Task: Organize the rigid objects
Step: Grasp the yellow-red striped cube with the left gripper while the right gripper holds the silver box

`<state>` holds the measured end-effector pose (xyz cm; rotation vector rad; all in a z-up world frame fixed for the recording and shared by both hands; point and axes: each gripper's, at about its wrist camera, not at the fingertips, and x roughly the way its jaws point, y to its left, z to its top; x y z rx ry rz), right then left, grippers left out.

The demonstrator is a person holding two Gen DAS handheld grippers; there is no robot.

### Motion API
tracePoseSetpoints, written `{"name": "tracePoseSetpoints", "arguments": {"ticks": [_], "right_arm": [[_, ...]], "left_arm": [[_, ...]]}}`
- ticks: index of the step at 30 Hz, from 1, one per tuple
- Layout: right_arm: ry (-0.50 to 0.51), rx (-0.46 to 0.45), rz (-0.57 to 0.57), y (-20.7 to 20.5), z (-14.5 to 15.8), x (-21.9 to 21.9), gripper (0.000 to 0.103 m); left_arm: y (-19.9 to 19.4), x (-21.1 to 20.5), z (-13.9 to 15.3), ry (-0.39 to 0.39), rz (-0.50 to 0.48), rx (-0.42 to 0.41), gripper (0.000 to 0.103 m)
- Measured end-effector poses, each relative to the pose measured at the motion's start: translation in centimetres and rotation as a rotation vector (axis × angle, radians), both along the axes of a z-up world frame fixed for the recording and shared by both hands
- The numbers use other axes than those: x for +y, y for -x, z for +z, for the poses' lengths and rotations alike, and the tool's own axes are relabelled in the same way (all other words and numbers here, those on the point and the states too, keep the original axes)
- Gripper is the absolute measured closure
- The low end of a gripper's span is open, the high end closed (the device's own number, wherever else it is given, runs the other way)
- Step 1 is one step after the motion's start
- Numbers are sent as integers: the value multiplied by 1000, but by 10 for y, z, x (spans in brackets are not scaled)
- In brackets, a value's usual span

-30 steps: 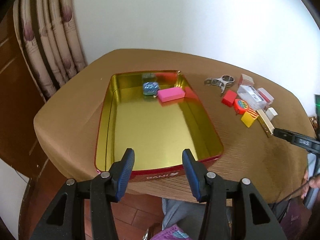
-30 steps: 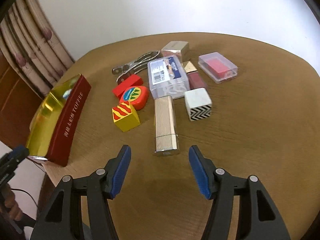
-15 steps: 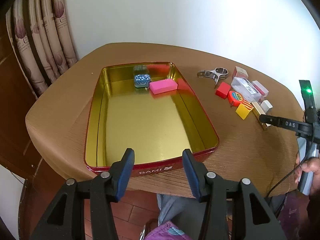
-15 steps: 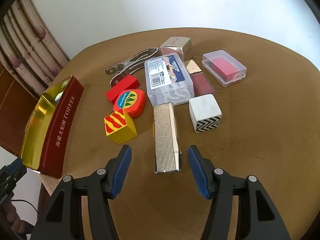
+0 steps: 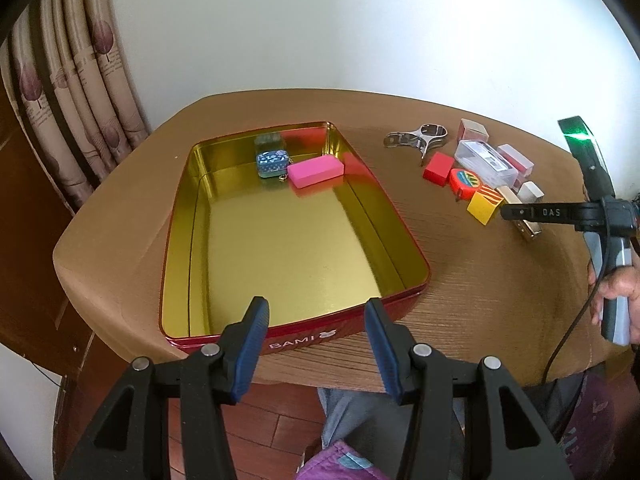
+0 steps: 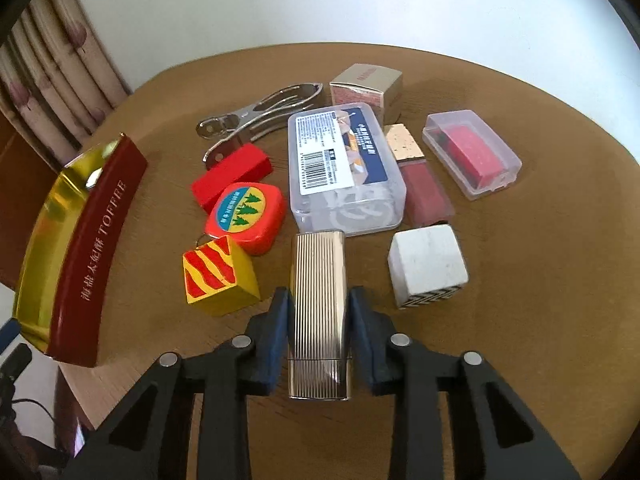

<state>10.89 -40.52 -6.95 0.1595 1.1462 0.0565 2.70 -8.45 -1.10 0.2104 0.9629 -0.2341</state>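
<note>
A round brown table [image 5: 460,280] carries everything, and the largest thing on it is a red tin tray [image 5: 404,308] with a gold inside, lying on its left part. In the tray's far end lie a pink block [image 5: 316,171] and, touching its left end, a small blue patterned tin [image 5: 272,162]. The left gripper [image 5: 316,344] hangs over the tray's near wall with its jaws spread and nothing between them. Right of the tray sits a cluster of small things: a clear plastic box [image 6: 344,168] with a printed label, a metal clip [image 6: 256,120], a white cube [image 6: 428,264] with a zigzag band, an orange tape measure [image 6: 246,210] and a yellow block [image 6: 218,276] with red stripes. At the cluster's near edge the right gripper [image 6: 318,324] has just been closing its jaws, and its blue pads now pinch a ribbed gold case [image 6: 318,312] by its long sides.
</note>
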Motion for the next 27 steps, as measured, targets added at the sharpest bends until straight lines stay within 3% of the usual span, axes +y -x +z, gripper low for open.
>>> {"name": "tracePoseSetpoints", "arguments": {"ticks": [4, 10, 16, 27], "right_arm": [[20, 11, 28, 11, 5, -4, 75], [0, -16, -64, 57, 17, -48, 75], [31, -23, -173, 95, 15, -99, 75], [-22, -88, -191, 112, 13, -125, 75]], "left_arm": [[4, -8, 5, 8, -40, -5, 52], [7, -32, 24, 65, -122, -11, 52], [-21, -82, 30, 183, -206, 104, 51], [-101, -168, -17, 226, -49, 334, 51]]}}
